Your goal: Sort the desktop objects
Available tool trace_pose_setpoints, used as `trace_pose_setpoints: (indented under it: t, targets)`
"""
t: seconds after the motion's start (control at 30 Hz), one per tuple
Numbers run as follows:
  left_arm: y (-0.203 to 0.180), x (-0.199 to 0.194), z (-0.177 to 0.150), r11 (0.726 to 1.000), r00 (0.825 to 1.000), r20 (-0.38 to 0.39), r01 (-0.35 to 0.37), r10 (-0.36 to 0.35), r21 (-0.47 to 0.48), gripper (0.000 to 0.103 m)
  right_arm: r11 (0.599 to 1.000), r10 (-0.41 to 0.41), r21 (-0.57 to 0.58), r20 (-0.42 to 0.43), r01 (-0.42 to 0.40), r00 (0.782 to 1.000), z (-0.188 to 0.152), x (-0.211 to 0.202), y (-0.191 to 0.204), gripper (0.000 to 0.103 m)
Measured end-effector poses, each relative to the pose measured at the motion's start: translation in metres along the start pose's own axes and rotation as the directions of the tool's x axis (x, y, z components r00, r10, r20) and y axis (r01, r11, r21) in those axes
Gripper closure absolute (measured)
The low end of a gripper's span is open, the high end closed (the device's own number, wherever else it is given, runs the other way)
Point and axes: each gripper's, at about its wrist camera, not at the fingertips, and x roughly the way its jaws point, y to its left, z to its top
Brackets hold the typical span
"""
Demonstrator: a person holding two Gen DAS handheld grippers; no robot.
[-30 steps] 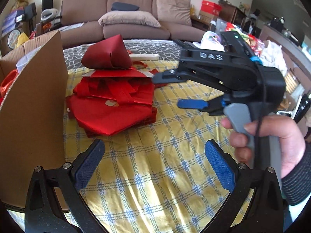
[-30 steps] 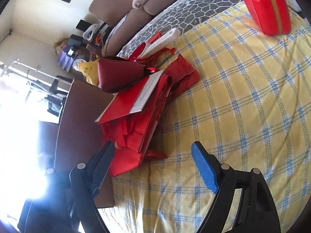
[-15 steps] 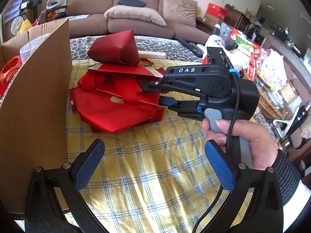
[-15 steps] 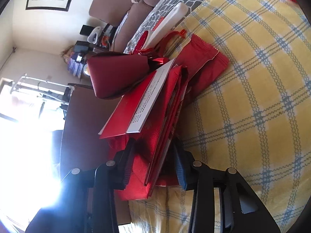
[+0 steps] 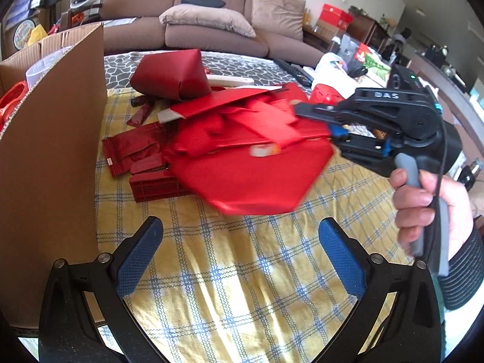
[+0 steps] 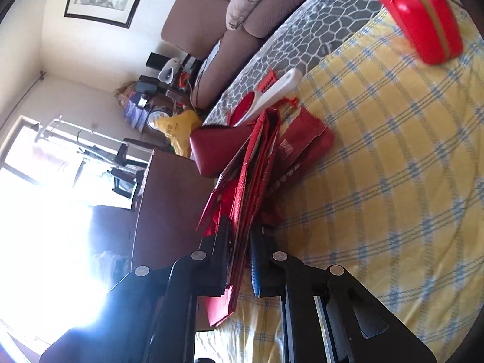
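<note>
On the yellow checked tablecloth (image 5: 242,287), beside the cardboard box (image 5: 51,157), the right gripper (image 6: 239,242) has its jaws clamped tight on one edge of the folded red bag stack (image 5: 251,163), which tilts up off the cloth on that side. The dark red pouch (image 5: 169,74) perches at the stack's far end and looks ready to slide. The left gripper (image 5: 239,254) hangs wide open over bare cloth, holding nothing. Best play now, I reckon: lift slowly and keep the stack level so loose sheets don't fan out, then swing it over the box wall. The left could steady the drooping corner.
</note>
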Motion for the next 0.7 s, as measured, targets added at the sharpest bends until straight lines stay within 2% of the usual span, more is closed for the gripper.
trace_pose_setpoints:
  t: [0.2, 0.37, 0.47, 0.5, 0.53, 0.63, 0.67, 0.7]
  targets:
    - [-0.009, 0.008, -0.004, 1.0, 1.0, -0.022, -0.011, 0.011, 0.019, 0.0, 0.996, -0.057, 0.075, 0.063, 0.052, 0.996, 0.014, -0.052, -0.039, 0.093]
    - [-0.015, 0.015, -0.008, 0.999, 0.999, -0.041, -0.015, 0.016, 0.037, 0.0, 0.981, -0.185, 0.08, 0.083, 0.178, 0.979, 0.022, -0.08, -0.057, 0.09]
    - [-0.017, 0.018, -0.009, 0.999, 0.998, -0.053, -0.013, 0.015, 0.038, 0.0, 0.955, -0.298, 0.043, 0.078, 0.295, 0.951, 0.019, -0.087, -0.058, 0.087]
    - [-0.017, 0.019, -0.01, 0.999, 0.998, -0.057, -0.012, 0.015, 0.037, 0.0, 0.939, -0.344, 0.025, 0.07, 0.343, 0.936, 0.019, -0.087, -0.056, 0.085]
    - [-0.017, 0.02, -0.011, 0.999, 0.998, -0.061, -0.016, 0.018, 0.037, 0.0, 0.92, -0.391, 0.006, 0.065, 0.391, 0.918, 0.016, -0.087, -0.055, 0.079]
    - [-0.015, 0.021, -0.012, 0.999, 0.997, -0.069, -0.027, 0.03, 0.036, 0.0, 0.841, -0.534, -0.063, 0.062, 0.537, 0.843, 0.011, -0.086, -0.049, 0.076]
    - [-0.015, 0.021, -0.012, 0.999, 0.997, -0.069, -0.027, 0.03, 0.035, 0.0, 0.822, -0.558, -0.091, 0.071, 0.563, 0.827, 0.009, -0.084, -0.043, 0.076]
    - [-0.014, 0.021, -0.012, 0.999, 0.997, -0.07, -0.027, 0.029, 0.035, 0.0, 0.814, -0.563, -0.116, 0.079, 0.569, 0.822, 0.006, -0.082, -0.035, 0.076]
